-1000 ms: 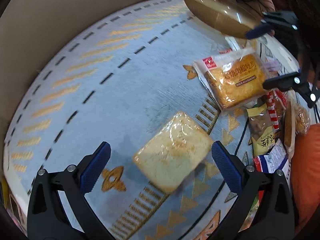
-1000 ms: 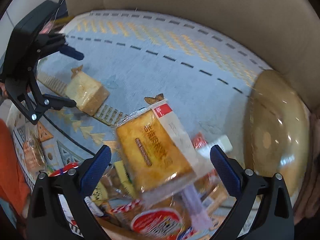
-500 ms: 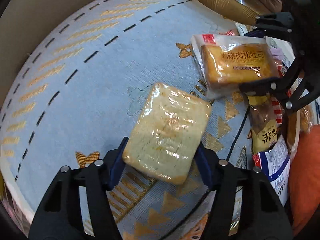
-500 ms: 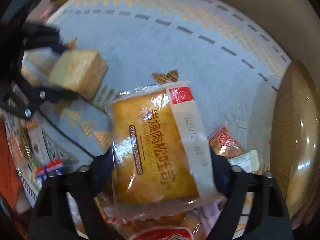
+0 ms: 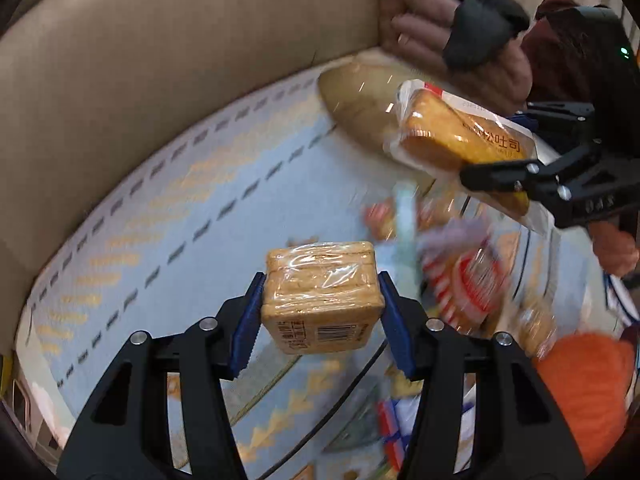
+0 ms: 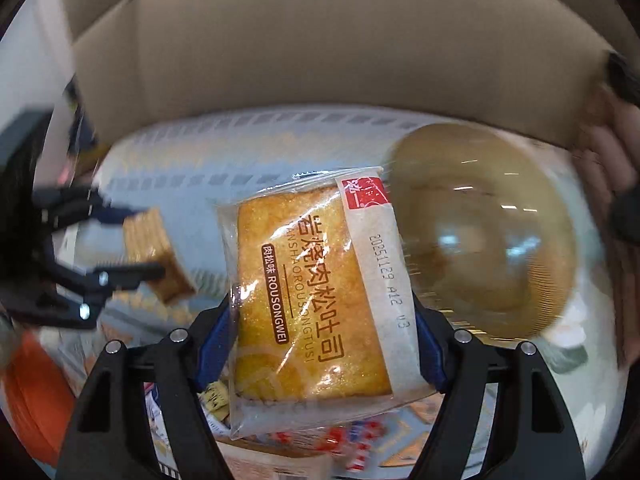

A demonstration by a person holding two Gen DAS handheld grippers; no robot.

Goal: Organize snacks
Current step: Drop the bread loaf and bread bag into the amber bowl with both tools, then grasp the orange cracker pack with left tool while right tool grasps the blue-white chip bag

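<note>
Where the bread pack [image 6: 316,292] is printed, "ROUSONGWEI"; "20251129".

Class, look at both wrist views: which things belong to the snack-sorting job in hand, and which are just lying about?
In the job:
- left gripper, closing on the wrapped toast block
- right gripper, closing on the pork floss toast packet
- gold bowl

Lying about:
- snack pile
- patterned blue cloth
- orange item

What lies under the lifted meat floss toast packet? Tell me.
Beneath the meat floss toast packet, a blurred heap of snack wrappers shows on the patterned blue cloth. The packet hides whatever lies directly below its middle.
</note>
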